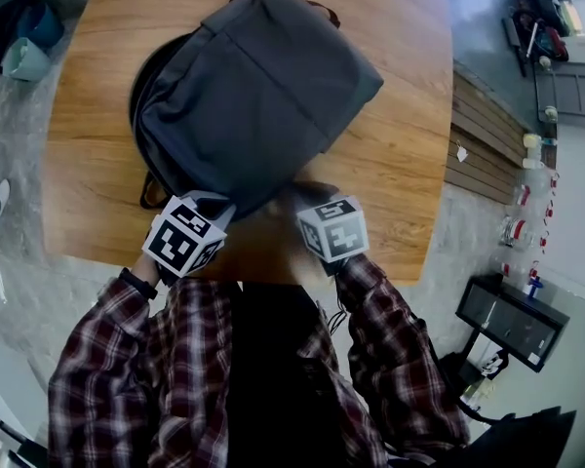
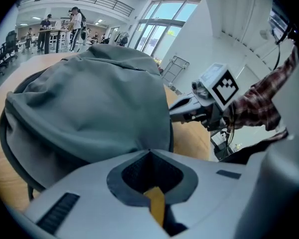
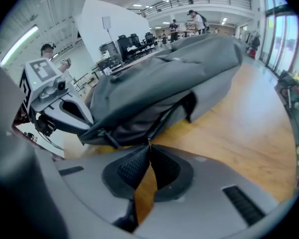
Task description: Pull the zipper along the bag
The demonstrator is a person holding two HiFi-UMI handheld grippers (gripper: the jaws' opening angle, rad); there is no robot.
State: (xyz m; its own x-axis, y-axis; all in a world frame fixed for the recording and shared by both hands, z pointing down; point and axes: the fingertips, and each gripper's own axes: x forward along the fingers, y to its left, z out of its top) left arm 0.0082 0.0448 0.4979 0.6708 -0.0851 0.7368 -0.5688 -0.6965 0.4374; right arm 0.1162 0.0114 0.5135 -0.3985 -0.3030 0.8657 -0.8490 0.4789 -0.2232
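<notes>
The dark grey fabric backpack lies flat on the round wooden worktop. Its small zipper pull sits at the edge nearest the person, and the right tongs are clenched on it. The left tongs are fully clenched, tips against the backpack's near left corner; whether they pinch fabric I cannot tell.
</notes>
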